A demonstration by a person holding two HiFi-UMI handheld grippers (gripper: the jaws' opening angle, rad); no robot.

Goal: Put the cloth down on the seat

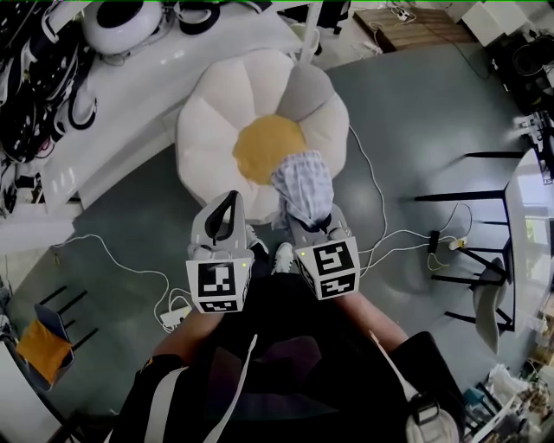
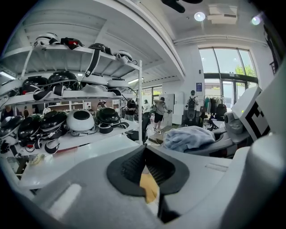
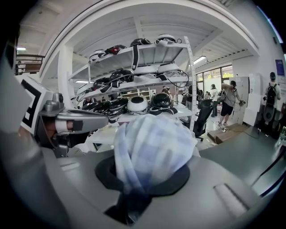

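Observation:
The seat (image 1: 216, 130) is a flower-shaped floor cushion with white petals, one grey petal and a yellow middle (image 1: 267, 145). A blue-and-white checked cloth (image 1: 303, 186) hangs bunched over the seat's near edge, and my right gripper (image 1: 312, 218) is shut on it. In the right gripper view the cloth (image 3: 149, 147) bulges out between the jaws and hides what lies ahead. My left gripper (image 1: 228, 208) hovers beside it over the seat's near left petal, shut with nothing in it. In the left gripper view the yellow middle (image 2: 149, 185) shows through the gap behind the touching tips.
White shelving (image 1: 130, 69) loaded with helmets (image 1: 121, 24) stands behind and left of the seat. White cables (image 1: 381, 234) and a power strip (image 1: 173, 316) lie on the grey floor. Black table legs (image 1: 463, 197) stand at the right, and a chair with an orange cushion (image 1: 43, 344) at the lower left.

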